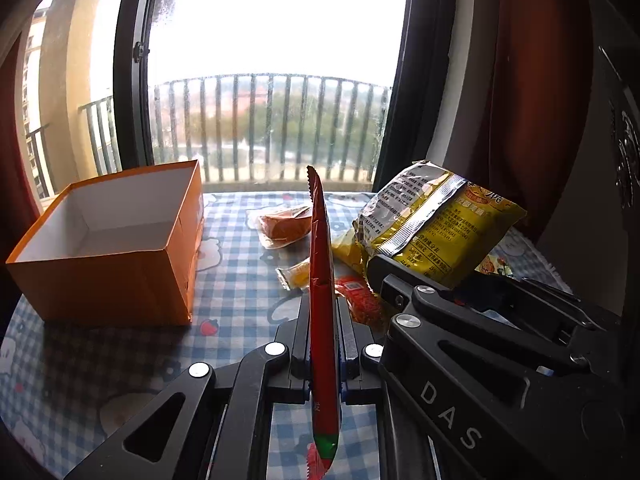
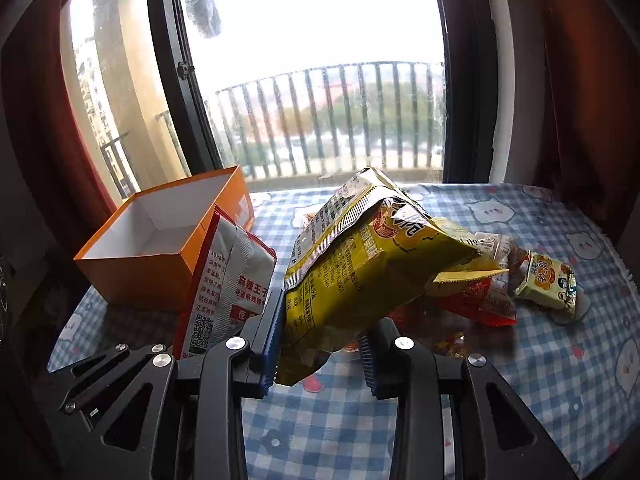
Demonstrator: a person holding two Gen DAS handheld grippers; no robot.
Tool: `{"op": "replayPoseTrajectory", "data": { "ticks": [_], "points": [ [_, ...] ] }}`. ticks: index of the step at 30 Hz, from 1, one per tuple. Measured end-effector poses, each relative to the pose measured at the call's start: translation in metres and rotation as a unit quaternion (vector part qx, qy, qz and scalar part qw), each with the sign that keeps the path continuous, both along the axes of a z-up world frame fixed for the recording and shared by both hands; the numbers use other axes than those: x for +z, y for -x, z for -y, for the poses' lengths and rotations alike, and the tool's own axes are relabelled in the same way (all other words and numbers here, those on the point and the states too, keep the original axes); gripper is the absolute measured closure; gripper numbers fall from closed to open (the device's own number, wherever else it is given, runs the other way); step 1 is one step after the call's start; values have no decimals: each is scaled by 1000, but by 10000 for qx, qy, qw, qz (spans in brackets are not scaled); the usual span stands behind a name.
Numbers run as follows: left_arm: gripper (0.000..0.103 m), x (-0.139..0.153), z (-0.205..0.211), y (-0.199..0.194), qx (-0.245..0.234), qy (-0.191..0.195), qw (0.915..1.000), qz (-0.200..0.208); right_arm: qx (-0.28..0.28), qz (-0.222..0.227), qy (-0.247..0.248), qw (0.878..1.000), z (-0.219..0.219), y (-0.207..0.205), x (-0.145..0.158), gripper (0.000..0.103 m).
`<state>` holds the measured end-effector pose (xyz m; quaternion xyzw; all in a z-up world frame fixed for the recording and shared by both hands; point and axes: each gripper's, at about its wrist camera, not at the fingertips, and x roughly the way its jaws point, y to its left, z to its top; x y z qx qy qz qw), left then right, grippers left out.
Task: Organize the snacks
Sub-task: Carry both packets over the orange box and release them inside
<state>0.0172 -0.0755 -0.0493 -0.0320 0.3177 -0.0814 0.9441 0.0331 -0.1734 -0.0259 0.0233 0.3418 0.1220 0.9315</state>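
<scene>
At centre frame of my left wrist view, my left gripper (image 1: 323, 344) has its jaws clamped on a red snack packet (image 1: 322, 280), held edge-on and upright above the blue checked tablecloth (image 1: 236, 280). An open orange box (image 1: 108, 248) with a white interior sits at left, near the window (image 1: 272, 60). Beyond the packet, loose snacks lie on the cloth, among them an orange wrapped snack (image 1: 285, 227) and a small yellow one (image 1: 298, 274). From my right wrist view, my right gripper (image 2: 320, 354) has its jaws pressed against a yellow snack bag (image 2: 360, 268), lifted clear of the cloth at lower centre. A small cartoon-printed packet (image 2: 548, 282) lies at right, and a red wrapper (image 2: 484, 300) rests beneath the yellow bag's far end.
</scene>
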Motion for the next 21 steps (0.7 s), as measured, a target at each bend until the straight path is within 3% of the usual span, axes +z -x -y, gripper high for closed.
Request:
{"op": "replayPoseTrajectory", "data": {
  "ticks": [21],
  "points": [
    [98, 14, -58, -43, 253, 37, 9993, 286, 361, 297, -16, 9989, -66, -41, 30, 66]
  ]
}}
